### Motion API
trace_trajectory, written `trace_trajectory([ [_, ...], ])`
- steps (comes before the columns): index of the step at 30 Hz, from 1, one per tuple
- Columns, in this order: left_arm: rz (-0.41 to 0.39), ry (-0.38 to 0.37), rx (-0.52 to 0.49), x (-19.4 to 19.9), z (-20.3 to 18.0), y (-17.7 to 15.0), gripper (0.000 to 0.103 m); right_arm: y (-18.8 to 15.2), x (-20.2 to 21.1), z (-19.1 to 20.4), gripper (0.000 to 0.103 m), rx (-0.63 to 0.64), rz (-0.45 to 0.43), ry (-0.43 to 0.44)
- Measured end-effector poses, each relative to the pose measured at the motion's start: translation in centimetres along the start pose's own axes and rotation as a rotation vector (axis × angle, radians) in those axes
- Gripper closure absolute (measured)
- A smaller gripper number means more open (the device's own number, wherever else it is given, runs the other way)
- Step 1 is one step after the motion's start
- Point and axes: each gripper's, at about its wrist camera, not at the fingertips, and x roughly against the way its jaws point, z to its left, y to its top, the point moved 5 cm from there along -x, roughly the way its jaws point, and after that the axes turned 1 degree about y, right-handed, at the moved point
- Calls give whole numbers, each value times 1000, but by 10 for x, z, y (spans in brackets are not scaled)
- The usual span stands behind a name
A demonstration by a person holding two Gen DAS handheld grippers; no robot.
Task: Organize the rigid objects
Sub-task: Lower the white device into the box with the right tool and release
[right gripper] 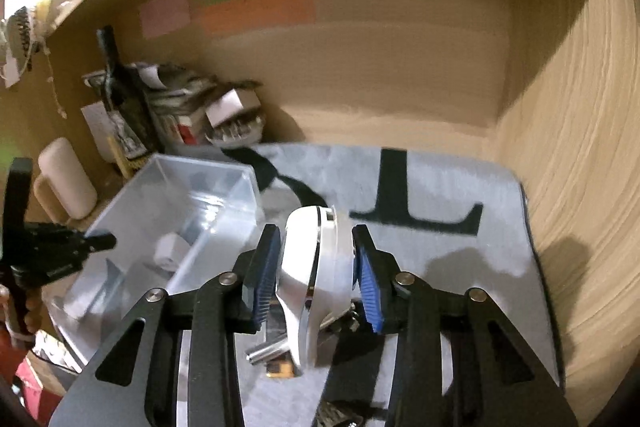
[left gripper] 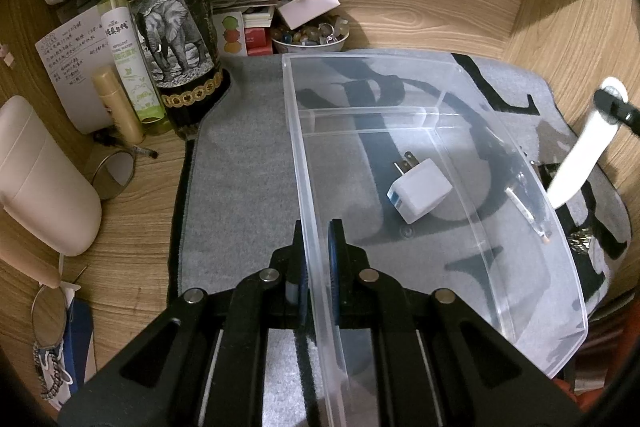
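Note:
My left gripper (left gripper: 319, 247) is shut on the near left wall of a clear plastic bin (left gripper: 500, 163), which rests on a grey mat (left gripper: 240, 147). Inside the bin lie a white plug adapter (left gripper: 420, 195) and a thin stick-like item (left gripper: 528, 215). My right gripper (right gripper: 316, 267) is shut on a white and silver car-key-like object (right gripper: 316, 267) and holds it above the mat (right gripper: 440, 267), right of the bin (right gripper: 168, 211). In the left wrist view the white object (left gripper: 584, 155) shows beyond the bin's right wall. Small metal items (right gripper: 272, 355) lie on the mat under the right gripper.
A dark wine bottle (left gripper: 172, 19), a green spray bottle (left gripper: 124, 43), a gold tube (left gripper: 118, 107), papers, small boxes and a bowl of beads (left gripper: 308, 35) crowd the back left corner. A beige case (left gripper: 40, 179) lies at left. Wooden walls enclose the desk.

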Motion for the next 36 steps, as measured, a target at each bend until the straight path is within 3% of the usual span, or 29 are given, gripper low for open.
trace_trajectory([
  [10, -2, -3, 5, 0, 0, 1, 95, 38, 29, 39, 69, 75, -131, 77],
  [17, -3, -3, 6, -1, -1, 2, 95, 47, 28, 83, 69, 154, -155, 174],
  [21, -4, -5, 8, -2, -1, 3, 95, 40, 13, 101, 69, 178, -117, 219],
  [26, -7, -14, 16, -2, -1, 3, 95, 18, -23, 113, 69, 188, 0, 243],
  [30, -7, -15, 16, -2, -1, 3, 95, 7, -48, 111, 69, 181, 70, 223],
  [36, -7, -16, 18, -2, -1, 3, 95, 12, -67, 105, 69, 167, 108, 202],
])
